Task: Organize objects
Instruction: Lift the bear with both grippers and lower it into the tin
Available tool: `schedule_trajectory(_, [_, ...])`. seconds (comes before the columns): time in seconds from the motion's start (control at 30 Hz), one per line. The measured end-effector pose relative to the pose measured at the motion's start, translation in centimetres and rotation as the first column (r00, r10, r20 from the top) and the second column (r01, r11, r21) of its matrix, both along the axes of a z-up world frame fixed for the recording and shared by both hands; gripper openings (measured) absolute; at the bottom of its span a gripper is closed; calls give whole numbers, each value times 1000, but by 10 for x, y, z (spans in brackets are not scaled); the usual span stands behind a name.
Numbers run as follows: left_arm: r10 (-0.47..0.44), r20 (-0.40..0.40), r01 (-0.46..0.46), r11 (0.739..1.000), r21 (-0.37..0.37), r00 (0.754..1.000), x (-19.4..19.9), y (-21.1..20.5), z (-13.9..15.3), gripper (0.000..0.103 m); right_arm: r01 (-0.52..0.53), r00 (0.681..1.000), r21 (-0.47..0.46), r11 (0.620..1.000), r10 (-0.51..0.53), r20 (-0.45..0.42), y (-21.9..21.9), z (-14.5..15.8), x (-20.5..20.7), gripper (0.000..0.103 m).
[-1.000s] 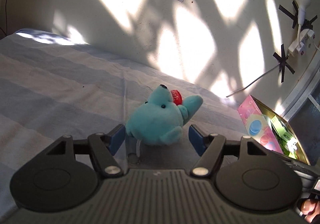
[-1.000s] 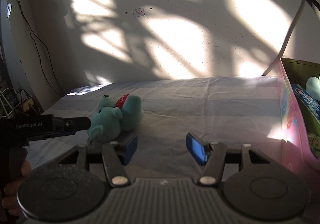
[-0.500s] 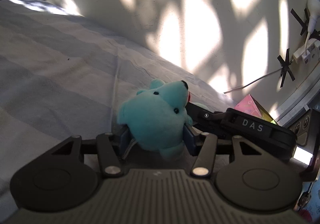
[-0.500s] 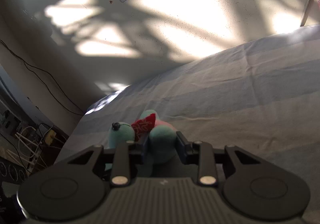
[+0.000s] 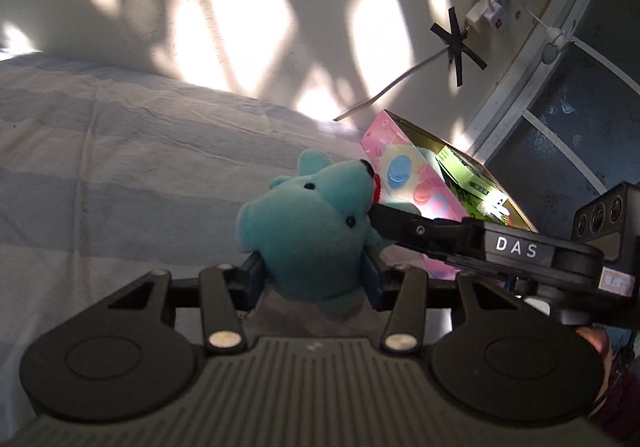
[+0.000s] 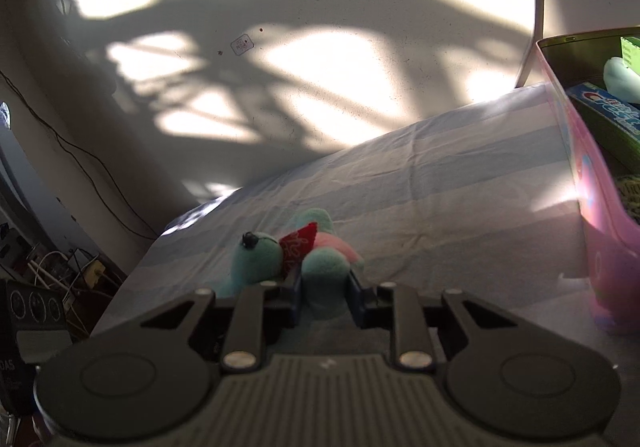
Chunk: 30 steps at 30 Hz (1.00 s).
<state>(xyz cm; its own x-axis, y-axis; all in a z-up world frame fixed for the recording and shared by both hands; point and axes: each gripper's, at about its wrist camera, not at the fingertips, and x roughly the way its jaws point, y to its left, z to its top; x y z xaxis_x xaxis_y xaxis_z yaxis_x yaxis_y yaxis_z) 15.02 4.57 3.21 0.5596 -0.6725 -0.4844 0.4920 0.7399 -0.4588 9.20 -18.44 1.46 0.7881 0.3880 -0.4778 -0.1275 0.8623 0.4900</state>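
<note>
A teal plush toy (image 5: 308, 231) with black bead eyes and a red tag sits on the striped bed sheet (image 5: 120, 167). My left gripper (image 5: 314, 279) has its blue pads pressed into the toy's body from both sides, and its jaws are still closing. In the right wrist view the same plush toy (image 6: 256, 259) lies on its side, and my right gripper (image 6: 326, 291) squeezes one rounded teal limb, its jaws closing too. The right tool's black body (image 5: 480, 243) reaches in from the right beside the toy's head.
An open pink box (image 5: 404, 183) stands on the bed right of the toy, holding a green carton and other items. In the right wrist view the pink box (image 6: 596, 207) holds a toothpaste carton (image 6: 612, 111). Wall with taped power strip (image 5: 492, 7) behind; cables (image 6: 60, 267) left of the bed.
Both grippers went from open to closed on the plush toy, the right one coming in at its far side. The left view has swung right toward the pink box.
</note>
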Motion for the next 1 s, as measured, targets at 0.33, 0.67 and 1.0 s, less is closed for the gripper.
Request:
schedule_trajectory(0.33, [-243, 116, 237, 969, 64, 963, -22, -163, 58, 51, 316, 919, -44, 948, -295, 261, -123, 48, -84, 22])
schedule_trajectory(0.67, [-448, 33, 436, 883, 174, 894, -26, -339, 49, 51, 569, 807, -4, 822, -557, 197, -277, 23, -117, 23])
schedule_trajectory(1.0, [-350, -56, 353, 904, 243, 935, 34, -371, 36, 52, 496, 867, -274, 824, -488, 101, -302, 17, -36, 24])
